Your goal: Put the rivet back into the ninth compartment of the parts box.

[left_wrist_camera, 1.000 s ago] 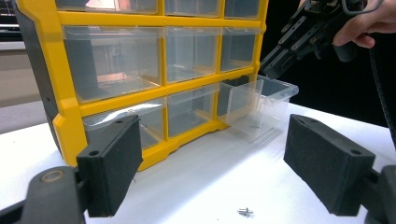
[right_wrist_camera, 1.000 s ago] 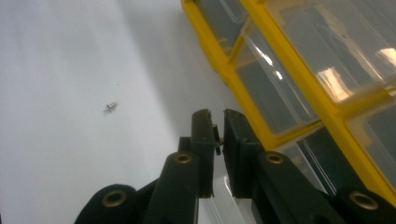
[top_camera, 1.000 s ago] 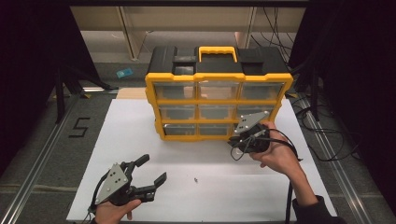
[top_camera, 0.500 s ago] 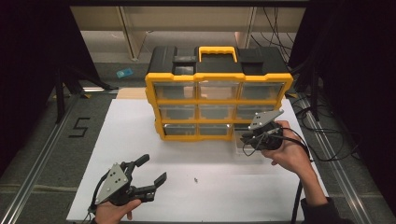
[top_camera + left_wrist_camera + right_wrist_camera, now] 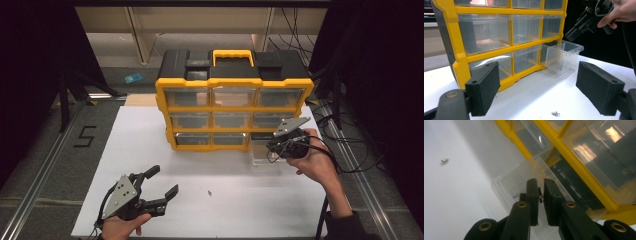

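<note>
The yellow organiser (image 5: 233, 107) stands upright on the white sheet (image 5: 150, 150), 3 rows of 3 clear drawers under a black lid with a yellow handle. All places below are taken from it.

Its bottom-right drawer (image 5: 265, 150) is pulled out onto the sheet in front of its slot; in the left gripper view the drawer (image 5: 562, 56) sits partly clear of the frame, with a few small dark bits on its floor, too small to identify.

The right gripper (image 5: 272, 146) hangs over this drawer, at the organiser's lower right corner. In the right gripper view its jaws (image 5: 541, 195) are nearly pressed together, with only a thin slit between the pads. A tiny dark piece shows at that slit, but whether it is pinched there or lies in the drawer below, I cannot tell. The hand covers most of the gripper body in the high view.

The left gripper (image 5: 162, 182) rests well in front of the organiser's left half, jaws spread wide with nothing between them.

1 small screw (image 5: 209, 192) lies on the sheet in front of the organiser's middle, between the 2 grippers. It also shows in the left gripper view (image 5: 555, 113), and blurred in the right gripper view (image 5: 444, 160).

The organiser's upper rows are cut off in both gripper views.
</note>
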A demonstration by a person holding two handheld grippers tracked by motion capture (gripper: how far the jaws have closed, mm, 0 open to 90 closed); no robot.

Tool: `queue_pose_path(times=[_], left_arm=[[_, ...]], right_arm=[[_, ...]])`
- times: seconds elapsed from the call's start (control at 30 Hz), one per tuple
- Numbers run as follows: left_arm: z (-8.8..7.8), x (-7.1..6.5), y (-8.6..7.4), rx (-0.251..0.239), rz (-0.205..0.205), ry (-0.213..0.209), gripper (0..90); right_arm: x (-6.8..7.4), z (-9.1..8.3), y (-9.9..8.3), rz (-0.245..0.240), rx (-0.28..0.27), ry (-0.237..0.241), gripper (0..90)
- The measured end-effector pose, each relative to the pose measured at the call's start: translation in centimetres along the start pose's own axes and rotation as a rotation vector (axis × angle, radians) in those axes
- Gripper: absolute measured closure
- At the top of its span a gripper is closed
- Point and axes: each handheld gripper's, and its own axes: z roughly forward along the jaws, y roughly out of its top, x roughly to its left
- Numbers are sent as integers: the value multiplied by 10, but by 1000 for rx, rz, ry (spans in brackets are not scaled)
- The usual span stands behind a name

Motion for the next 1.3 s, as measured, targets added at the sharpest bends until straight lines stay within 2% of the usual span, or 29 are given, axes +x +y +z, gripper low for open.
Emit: queue_pose_path(times=[0.4,0.63,0.7,0.73,0.8,0.83,0.9,0.93,0.97,1.03,1.2,1.23,1.27,1.3], left_arm=[[0,0,0,1,0,-1,188],[0,0,0,1,0,-1,188],[0,0,0,2,2,-3,188],[0,0,0,2,1,-2,188],[0,0,0,1,0,-1,188],[0,0,0,1,0,-1,188],[0,0,0,2,1,-1,188],[0,0,0,2,1,-1,188],[0,0,0,2,1,-1,188],[0,0,0,2,1,-1,188],[0,0,0,1,1,-1,188],[0,0,0,2,0,0,188],[0,0,0,2,0,0,188],[0,0,0,2,0,0,188]], right_arm=[[-1,15,-5,35,22,20,829],[0,22,-5,8,45,13,816],[0,22,-5,12,40,18,783],[2,21,-3,29,23,30,734],[4,20,-2,31,19,29,713],[6,18,2,36,8,33,636],[9,16,6,39,-10,22,585],[10,13,9,29,-6,40,564],[12,13,11,20,-29,25,539],[18,12,16,11,-45,39,489],[35,14,29,-28,-62,57,410],[35,14,29,-28,-62,57,410],[43,16,35,-36,-72,74,380],[43,16,35,-36,-72,74,380]])
